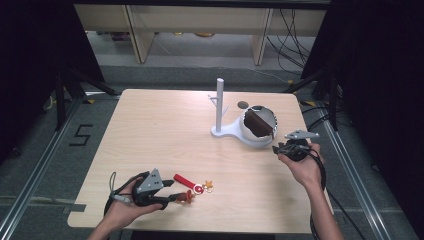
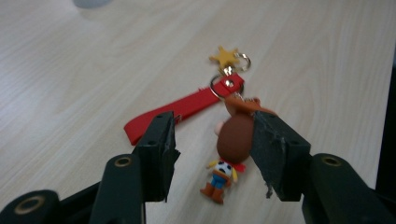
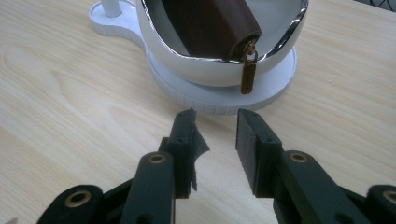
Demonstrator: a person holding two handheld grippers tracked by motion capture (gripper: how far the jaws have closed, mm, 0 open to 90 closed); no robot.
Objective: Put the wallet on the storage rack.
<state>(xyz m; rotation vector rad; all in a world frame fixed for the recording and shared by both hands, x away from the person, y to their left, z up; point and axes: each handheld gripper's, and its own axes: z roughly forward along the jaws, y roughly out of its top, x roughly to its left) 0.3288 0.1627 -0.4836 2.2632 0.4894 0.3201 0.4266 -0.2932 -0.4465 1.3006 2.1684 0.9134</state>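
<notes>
Keychain figure (image 2: 232, 140), lower centre, sits between the left tongs (image 2: 212, 154), touching one pad; centre before squeezing. Right tongs (image 3: 215, 140) gape, empty.

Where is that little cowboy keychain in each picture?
High view: the keychain lies near the table's front edge, at the tip of the left claw.
Left gripper view: centre, its cowboy figure between the claw's jaws, against the right one; red strap and star beyond.
Right gripper view: not in it; there a white bowl holds a brown pouch.
Shared landmark: the pale wooden table.
</notes>
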